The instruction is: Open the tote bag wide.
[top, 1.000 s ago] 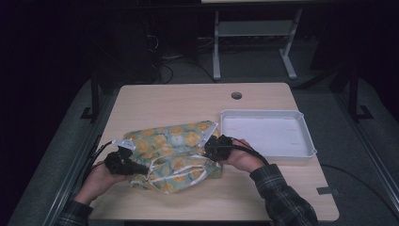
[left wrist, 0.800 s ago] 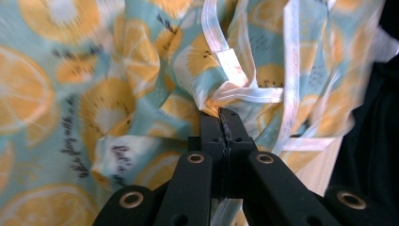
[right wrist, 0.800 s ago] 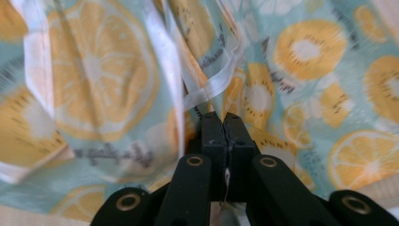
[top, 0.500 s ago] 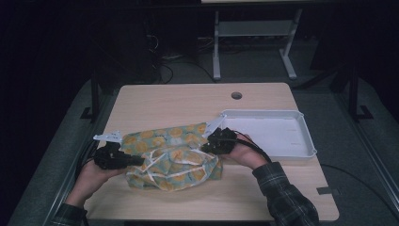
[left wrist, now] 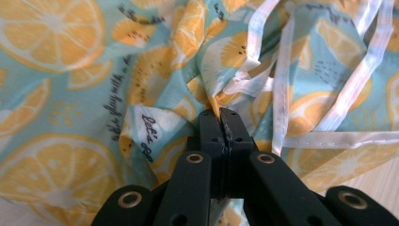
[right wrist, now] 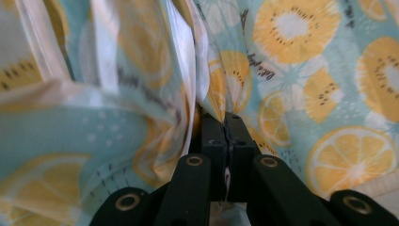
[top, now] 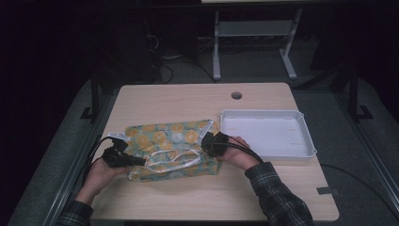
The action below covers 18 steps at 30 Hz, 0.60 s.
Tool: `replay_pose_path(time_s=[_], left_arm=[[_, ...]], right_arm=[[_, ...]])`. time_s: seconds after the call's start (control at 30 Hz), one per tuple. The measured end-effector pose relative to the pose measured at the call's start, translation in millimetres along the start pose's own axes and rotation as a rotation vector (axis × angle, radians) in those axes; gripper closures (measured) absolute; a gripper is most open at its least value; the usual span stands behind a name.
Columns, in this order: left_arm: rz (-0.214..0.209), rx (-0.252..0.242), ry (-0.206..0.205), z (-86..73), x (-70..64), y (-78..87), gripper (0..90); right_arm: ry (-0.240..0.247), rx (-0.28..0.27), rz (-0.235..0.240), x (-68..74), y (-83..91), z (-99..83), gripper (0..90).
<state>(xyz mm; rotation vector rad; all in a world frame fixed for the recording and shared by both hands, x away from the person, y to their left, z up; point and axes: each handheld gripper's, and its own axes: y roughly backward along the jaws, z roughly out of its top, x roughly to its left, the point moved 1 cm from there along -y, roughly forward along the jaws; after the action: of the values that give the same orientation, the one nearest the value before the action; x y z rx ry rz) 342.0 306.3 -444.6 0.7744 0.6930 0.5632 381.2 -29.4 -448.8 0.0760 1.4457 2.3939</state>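
While your two hands come in from the bottom of the high view, the fruit-print cloth (top: 170,148) lies folded on the wooden table (top: 188,101), left of centre in the frame and toward the near edge. Your left gripper (top: 126,160) sits at the cloth's lower left edge, and in the left gripper view (left wrist: 221,115) its jaws are pressed together on a bunched fold of the fabric, just left of the white ribbon straps (left wrist: 282,89) that loop across the upper right of that frame. Your right gripper (top: 207,141) is at the cloth's right edge; in the right gripper view (right wrist: 225,117) its jaws are likewise closed, pinching a fold where a white hem runs down the middle. The white tray (top: 301,148) stands on the table at centre right, just beside your right hand (top: 237,151).
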Motion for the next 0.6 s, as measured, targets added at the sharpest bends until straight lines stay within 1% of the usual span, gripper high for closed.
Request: replay_pose_path(time_s=[0.03,0.07,0.1,0.13,0.17,0.2,0.23,0.27,0.3,0.33,0.37,0.4,0.47,0.53,0.57,0.6], left_arm=[[0.002,0.003,-0.009,-0.3,-1.2,0.2,88.6],[0.005,0.001,-0.025,-1.1,-3.3,2.2,85.7],[0.016,-0.009,-0.034,-1.4,-4.2,4.5,81.9],[0.023,-0.018,-0.036,-1.7,-4.4,6.4,77.2],[0.023,-0.018,-0.036,-1.7,-4.4,6.4,73.0],[0.028,-0.042,-0.043,-2.1,-4.0,9.8,69.3],[0.028,-0.042,-0.043,-2.1,-4.0,9.8,65.8],[0.03,-0.068,-0.045,-1.7,-4.4,15.7,62.8],[0.03,-0.068,-0.045,-1.7,-4.4,15.7,59.5],[0.031,-0.089,-0.055,-0.8,-4.0,22.5,56.1],[0.025,-0.096,-0.06,-0.5,-4.1,25.8,53.7],[0.029,-0.107,-0.064,-0.3,-4.6,28.8,51.5],[0.029,-0.12,-0.075,0.6,-4.3,34.7,48.5],[0.034,-0.137,-0.083,2.5,-4.4,40.6,46.0],[0.034,-0.137,-0.083,2.5,-4.4,40.6,44.8],[0.032,-0.145,-0.09,3.8,-4.3,43.5,44.8]], right_arm=[[0.0,0.0,0.0,0.0,0.0,0.0,88.1],[-0.01,-0.005,0.003,-0.1,0.5,-0.4,87.2],[-0.008,-0.013,0.004,-1.1,1.3,-0.8,86.2],[-0.017,-0.023,0.002,-2.9,4.0,-1.3,84.1],[-0.017,-0.023,0.002,-2.9,4.0,-1.3,84.1],[-0.042,-0.039,0.009,-5.7,7.9,-2.6,78.2],[-0.042,-0.039,0.009,-5.7,7.9,-2.6,78.2],[-0.06,-0.058,0.014,-9.5,12.0,-4.8,72.7],[-0.06,-0.058,0.014,-9.5,12.0,-4.8,72.7],[-0.091,-0.082,0.024,-13.1,17.4,-6.9,66.8],[-0.099,-0.093,0.032,-14.9,20.6,-7.9,63.8],[-0.105,-0.107,0.033,-17.1,23.7,-8.7,60.2],[-0.14,-0.129,0.028,-20.0,33.6,-9.8,54.6],[-0.153,-0.155,0.024,-23.4,41.9,-10.9,50.5],[-0.153,-0.155,0.024,-23.4,41.9,-10.9,50.5],[-0.171,-0.173,0.027,-24.6,47.0,-11.2,49.4]])
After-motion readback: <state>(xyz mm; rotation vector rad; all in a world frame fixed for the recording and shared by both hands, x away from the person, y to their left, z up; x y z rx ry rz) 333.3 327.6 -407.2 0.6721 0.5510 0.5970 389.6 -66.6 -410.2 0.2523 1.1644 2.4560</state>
